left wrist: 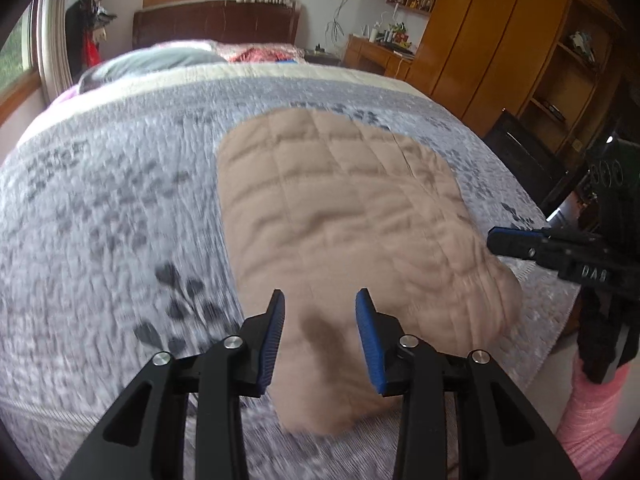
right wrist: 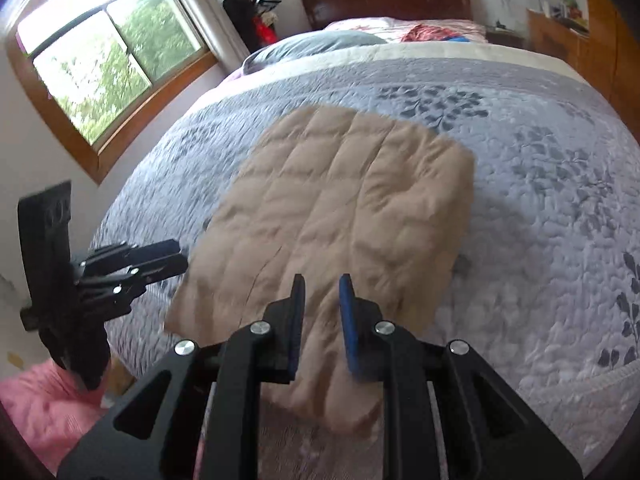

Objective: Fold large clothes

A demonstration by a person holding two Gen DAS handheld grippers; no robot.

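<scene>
A tan quilted padded garment (left wrist: 340,216) lies folded into a rough rectangle on the grey floral bedspread (left wrist: 100,200). It also shows in the right wrist view (right wrist: 344,216). My left gripper (left wrist: 320,304) is open and empty, hovering over the garment's near end. My right gripper (right wrist: 322,288) is open and empty above the garment's near edge. The right gripper also shows in the left wrist view (left wrist: 520,244) at the garment's right side. The left gripper shows in the right wrist view (right wrist: 160,260) at the garment's left edge.
The bedspread (right wrist: 540,200) covers the whole bed. Pillows (left wrist: 160,60) and a dark headboard (left wrist: 216,24) are at the far end. A wooden wardrobe (left wrist: 500,40) stands to the right. A window (right wrist: 108,56) is on the left. A pink sleeve (left wrist: 592,412) shows at the bed's near edge.
</scene>
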